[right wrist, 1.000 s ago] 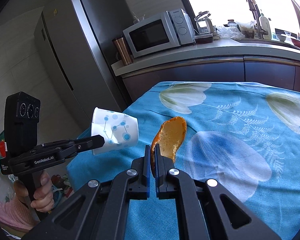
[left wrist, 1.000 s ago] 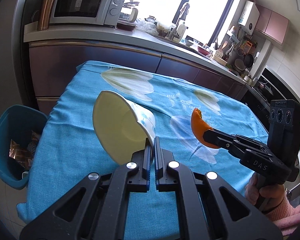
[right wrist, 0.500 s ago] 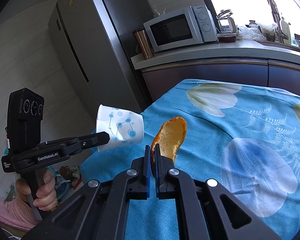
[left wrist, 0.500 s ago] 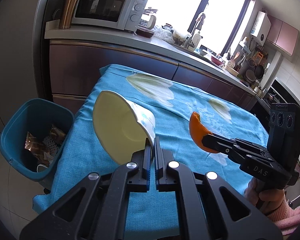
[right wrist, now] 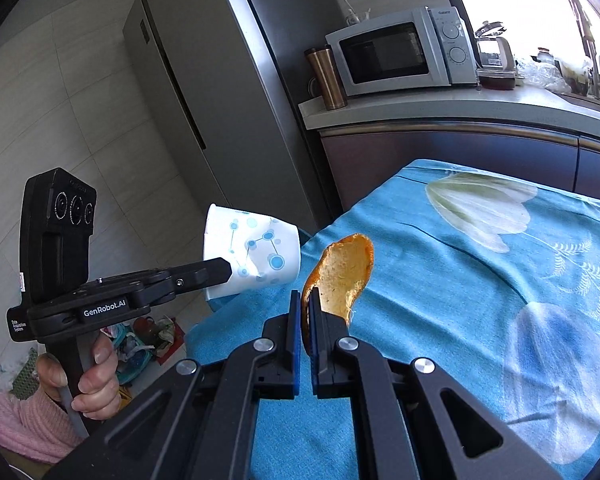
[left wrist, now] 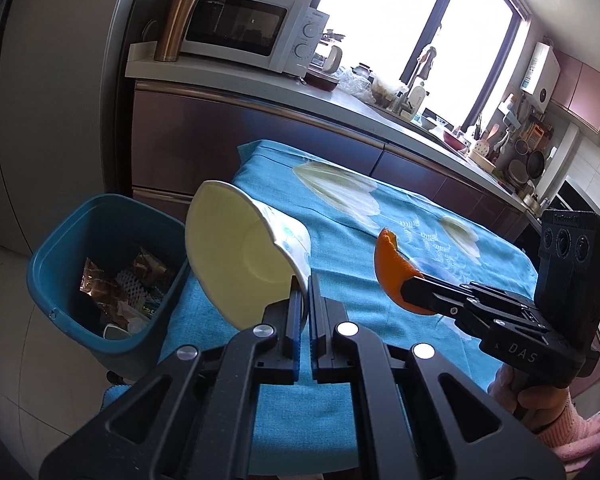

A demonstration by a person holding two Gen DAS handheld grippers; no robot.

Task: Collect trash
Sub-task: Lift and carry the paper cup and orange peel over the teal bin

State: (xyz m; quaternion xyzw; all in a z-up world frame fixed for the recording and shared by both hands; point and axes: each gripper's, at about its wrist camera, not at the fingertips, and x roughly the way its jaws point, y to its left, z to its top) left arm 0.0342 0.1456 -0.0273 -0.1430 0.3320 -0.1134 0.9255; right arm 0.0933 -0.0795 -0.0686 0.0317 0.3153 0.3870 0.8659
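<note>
**A:** Starting at the left: the blue bin (left wrist: 100,264) stands on the floor just beside the counter (left wrist: 440,248), already holding wrappers. What worries you there?

**B:** The paper cup (left wrist: 236,256). The left tongs (left wrist: 305,284) are pressed together on its rim alone, pinching one thin wall, so the cup hangs sideways in the air near the counter's edge, not yet over the bin's mouth. Paper that thin can buckle or slide out of the pads. If it lets go here, I'd judge it lands on the cloth or the floor rather than in the bin.

**A:** And if the release comes late?

**B:** A light cup can bounce off the bin's rim, or catch on a pad and swing away.

**A:** Moving right, the orange peel (right wrist: 340,276)?

**B:** The right tongs (right wrist: 306,300) pinch it at its lower end, clamped tight, and it stands up above the blue cloth, well short of the bin. The peel is curved and probably slick inside, so it could pivot or slip free on the way across.

**A:** Both at once, then?

**B:** That's the other risk: the two tools are near each other, and crowding one bin could knock cup against peel.
</note>
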